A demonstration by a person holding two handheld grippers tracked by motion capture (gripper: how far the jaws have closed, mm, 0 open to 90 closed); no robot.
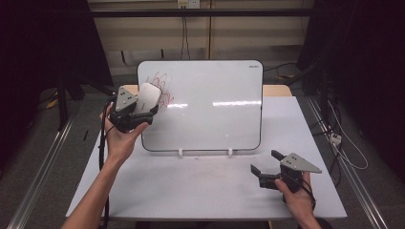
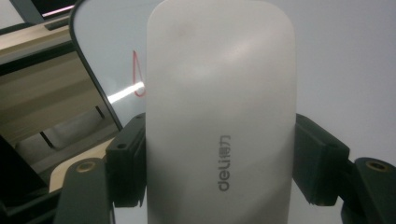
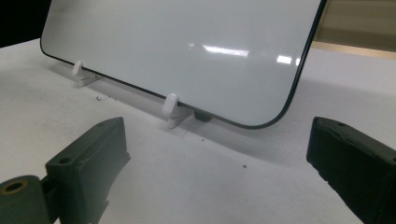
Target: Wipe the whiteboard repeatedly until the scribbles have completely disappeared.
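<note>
Clamped in my left gripper (image 1: pixel 139 110) is the white eraser (image 2: pixel 219 116), its face against the whiteboard (image 1: pixel 210 105) at the upper left corner, over the red scribble (image 1: pixel 162 88). Below the whiteboard's lower right corner my right gripper (image 1: pixel 265 162) hovers, jaws wide apart and empty.

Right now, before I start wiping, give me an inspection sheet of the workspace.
Surface: white table, a few dark specks near the stands.
Job's things: whiteboard propped on two white clips, red scribbles at its upper left; white eraser.
Clutter: nothing seen.
Grippers: left claw shut on the eraser at the scribbles; right claw open, low over the table.
Cables: black cable trailing from left claw.
Surroundings: dark curtains, floor wiring.
</note>
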